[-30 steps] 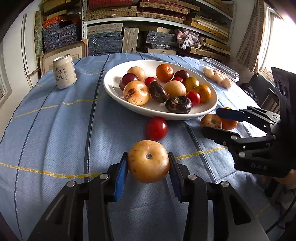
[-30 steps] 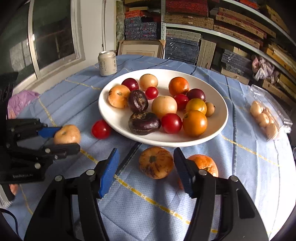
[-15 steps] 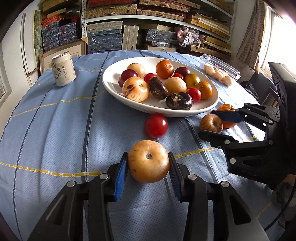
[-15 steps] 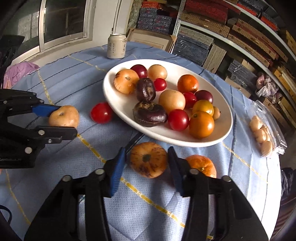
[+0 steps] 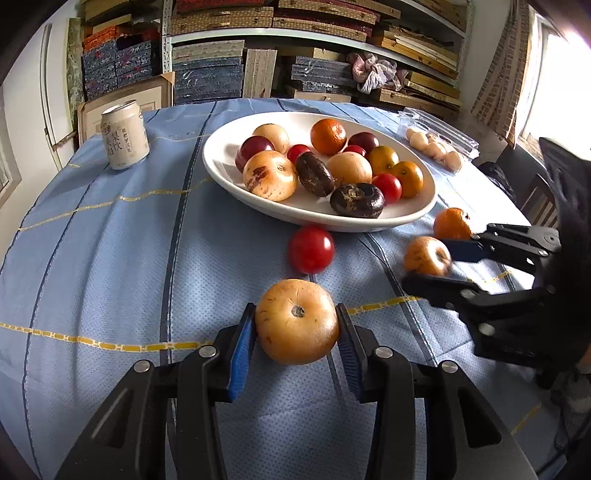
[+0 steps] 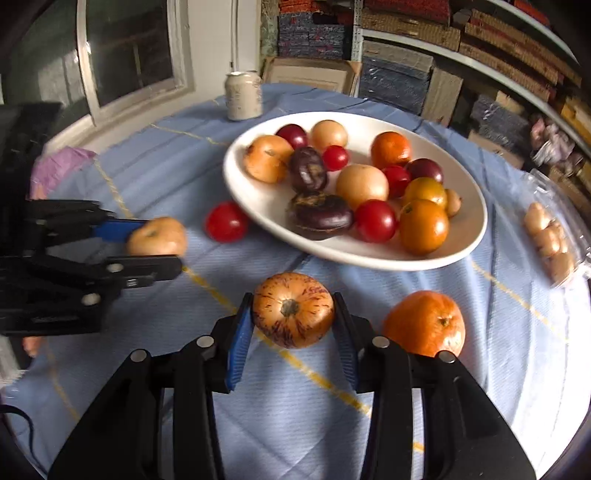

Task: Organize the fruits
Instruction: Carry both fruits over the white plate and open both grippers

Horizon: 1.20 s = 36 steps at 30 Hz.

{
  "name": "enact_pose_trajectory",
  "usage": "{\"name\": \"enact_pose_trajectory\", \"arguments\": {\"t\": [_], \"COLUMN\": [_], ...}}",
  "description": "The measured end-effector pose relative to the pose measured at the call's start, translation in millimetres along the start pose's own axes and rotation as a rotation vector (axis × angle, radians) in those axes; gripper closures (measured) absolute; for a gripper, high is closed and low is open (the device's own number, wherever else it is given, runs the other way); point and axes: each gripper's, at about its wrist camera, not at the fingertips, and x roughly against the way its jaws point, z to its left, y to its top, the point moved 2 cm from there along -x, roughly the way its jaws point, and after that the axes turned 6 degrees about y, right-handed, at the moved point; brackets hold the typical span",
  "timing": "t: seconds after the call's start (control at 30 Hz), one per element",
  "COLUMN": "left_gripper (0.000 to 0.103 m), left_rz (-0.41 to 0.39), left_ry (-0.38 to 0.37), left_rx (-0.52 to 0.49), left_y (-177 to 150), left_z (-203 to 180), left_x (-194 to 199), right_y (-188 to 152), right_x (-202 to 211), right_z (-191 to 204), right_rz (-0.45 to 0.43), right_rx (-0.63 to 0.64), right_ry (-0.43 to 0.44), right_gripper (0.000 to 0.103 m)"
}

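Across the round counter, under its blue cloth, a white plate sits at the middle, heaped with tan, orange, red and dark purple fruit. Behind it, shelves hold stacked boxes, and a can stands near the counter's far edge, well apart from the plate.

Both grippers point downward at a slant toward the plate from the near side, angled toward each other. Left gripper: its blue-padded fingers are clamped on a tan fruit, stem end facing the camera, near the cloth in front of the plate; whether it touches the cloth I cannot tell. Right gripper: its fingers have just been closing and now press both sides of a streaked fruit, orange with reddish marks, likewise in front of the plate. In the left wrist view this gripper reaches in from the right edge, holding that fruit close over the cloth.

An orange lies on the cloth just beside the right gripper, between it and the plate's rim. A red tomato lies on the cloth just beside the plate's near rim, between the two grippers. A clear packet of small pale items rests beyond the plate on the right.
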Motion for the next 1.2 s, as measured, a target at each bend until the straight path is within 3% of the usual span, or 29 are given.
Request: {"name": "enact_pose_trajectory", "arguments": {"t": [0.13, 0.27, 0.5, 0.63, 0.77, 0.93, 1.1, 1.2], "left_gripper": [0.061, 0.061, 0.061, 0.061, 0.061, 0.061, 0.060, 0.054], "left_rz": [-0.055, -0.128, -0.186, -0.191, -0.141, -0.084, -0.063, -0.069], "left_ry": [0.027, 0.109, 0.093, 0.095, 0.081, 0.082, 0.078, 0.094], "left_rx": [-0.011, -0.046, -0.010, 0.014, 0.042, 0.078, 0.090, 0.084], "left_y": [3.9, 16.8, 100.8, 139.4, 160.7, 176.2, 175.3, 173.8], "left_z": [-2.4, -8.1, -8.8, -13.4, -12.3, -3.3, 3.1, 3.4], "left_x": [11.0, 23.6, 39.6, 17.1, -22.0, -66.7, -91.0, -95.3], "right_y": [10.3, 21.1, 77.1, 100.6, 115.2, 117.9, 115.1, 116.5], "right_x": [28.6, 65.7, 120.7, 117.4, 78.5, 16.7, -16.3, -27.9], "right_z": [-4.9, -13.7, -39.6, -58.0, -73.1, -91.6, -99.2, -101.6], "right_rz": [-0.084, -0.188, -0.366, -0.424, -0.381, -0.253, -0.182, -0.164], "right_rx": [-0.049, -0.083, -0.121, -0.158, -0.166, -0.144, -0.122, -0.115], "right_ry": [0.041, 0.020, -0.019, -0.032, -0.043, -0.048, -0.049, -0.035], "right_gripper": [0.062, 0.062, 0.063, 0.063, 0.063, 0.063, 0.062, 0.062]}}
